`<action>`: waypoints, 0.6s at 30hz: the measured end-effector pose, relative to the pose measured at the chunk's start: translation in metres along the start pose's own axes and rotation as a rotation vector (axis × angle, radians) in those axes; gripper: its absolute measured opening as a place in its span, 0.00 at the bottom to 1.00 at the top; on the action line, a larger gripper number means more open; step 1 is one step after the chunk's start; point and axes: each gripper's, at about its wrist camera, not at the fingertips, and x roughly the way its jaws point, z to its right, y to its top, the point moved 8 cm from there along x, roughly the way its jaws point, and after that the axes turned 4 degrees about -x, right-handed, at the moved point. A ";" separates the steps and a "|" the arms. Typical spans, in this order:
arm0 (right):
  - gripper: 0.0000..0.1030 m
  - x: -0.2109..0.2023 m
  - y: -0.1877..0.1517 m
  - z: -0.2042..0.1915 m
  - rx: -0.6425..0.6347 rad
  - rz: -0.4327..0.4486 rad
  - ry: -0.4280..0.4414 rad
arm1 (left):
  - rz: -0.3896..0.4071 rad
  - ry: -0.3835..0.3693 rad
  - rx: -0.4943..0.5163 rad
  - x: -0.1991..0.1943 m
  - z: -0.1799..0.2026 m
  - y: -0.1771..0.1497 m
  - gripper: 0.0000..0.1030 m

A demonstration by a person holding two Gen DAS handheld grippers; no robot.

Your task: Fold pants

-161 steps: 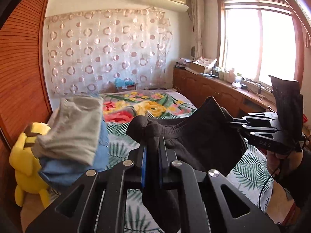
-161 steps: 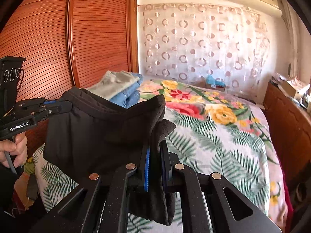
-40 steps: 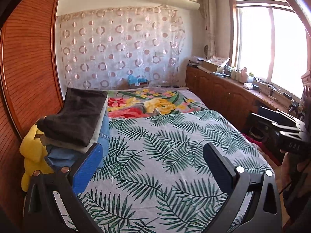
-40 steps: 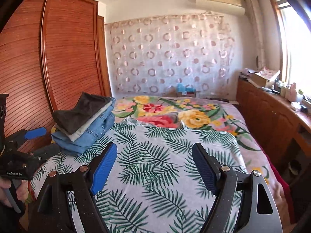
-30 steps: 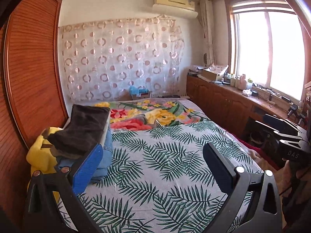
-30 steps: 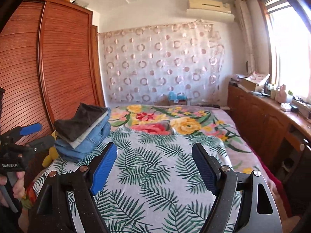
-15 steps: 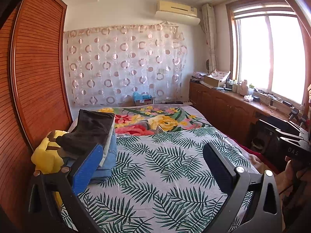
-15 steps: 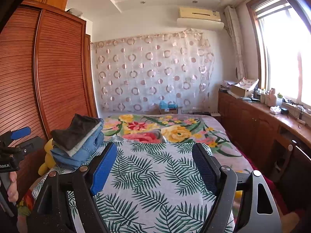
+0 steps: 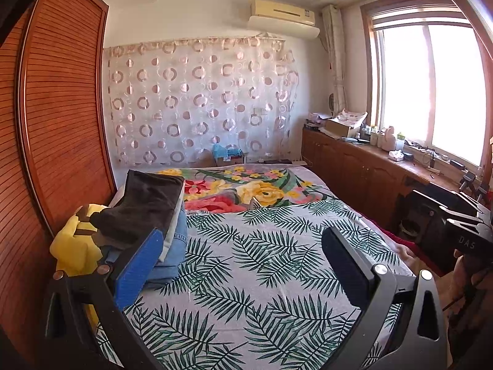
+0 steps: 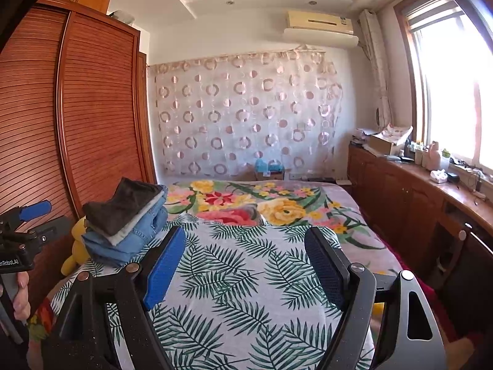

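The folded black pants (image 9: 141,206) lie on top of a stack of folded clothes, grey then blue denim (image 9: 177,243), at the left edge of the bed (image 9: 246,262). The stack also shows in the right wrist view, black pants (image 10: 123,205) uppermost. My left gripper (image 9: 243,256) is open and empty, held above the bed's near end, apart from the stack. My right gripper (image 10: 245,260) is open and empty over the leaf-print sheet. Each gripper shows at the edge of the other's view, the right one (image 9: 462,231) and the left one (image 10: 24,231).
A yellow plush toy (image 9: 74,246) sits between the stack and the wooden wardrobe (image 9: 55,123) on the left. A wooden cabinet (image 9: 369,172) with clutter runs under the window on the right. A floral blanket (image 9: 246,191) covers the bed's far half.
Five seconds ago both grippers held the black pants; now the pants lie on the stack and both grippers are open. Over the last second both have pulled back and risen from the bed.
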 end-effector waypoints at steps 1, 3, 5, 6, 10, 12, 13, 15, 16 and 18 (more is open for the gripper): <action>0.79 0.000 0.000 0.000 0.000 0.000 0.000 | -0.001 0.000 0.000 0.000 -0.001 0.000 1.00; 0.79 0.001 0.000 0.002 0.000 -0.001 0.000 | -0.001 -0.001 -0.001 0.000 0.000 0.000 1.00; 0.79 0.000 0.000 0.001 -0.001 -0.001 0.000 | 0.000 0.000 -0.001 0.000 0.000 0.000 1.00; 0.79 0.000 -0.001 0.001 -0.001 -0.002 0.000 | -0.001 -0.001 -0.002 0.000 0.000 0.000 1.00; 0.79 0.001 -0.003 0.002 -0.006 -0.004 -0.001 | 0.000 0.001 -0.001 0.000 -0.001 -0.001 1.00; 0.79 0.001 -0.004 0.002 -0.005 -0.007 0.000 | 0.000 0.000 -0.002 0.000 -0.001 -0.001 1.00; 0.79 0.001 -0.004 0.002 -0.006 -0.006 -0.001 | 0.001 0.001 0.000 0.000 -0.001 0.000 1.00; 0.79 0.001 -0.003 0.003 -0.007 -0.005 -0.002 | 0.000 0.001 -0.001 0.000 -0.001 0.000 1.00; 0.79 0.001 -0.003 0.004 -0.006 -0.005 -0.001 | 0.000 0.000 -0.001 0.000 -0.001 0.000 1.00; 0.79 0.002 -0.003 0.004 -0.005 -0.005 -0.001 | 0.000 0.000 -0.001 0.000 -0.001 0.000 1.00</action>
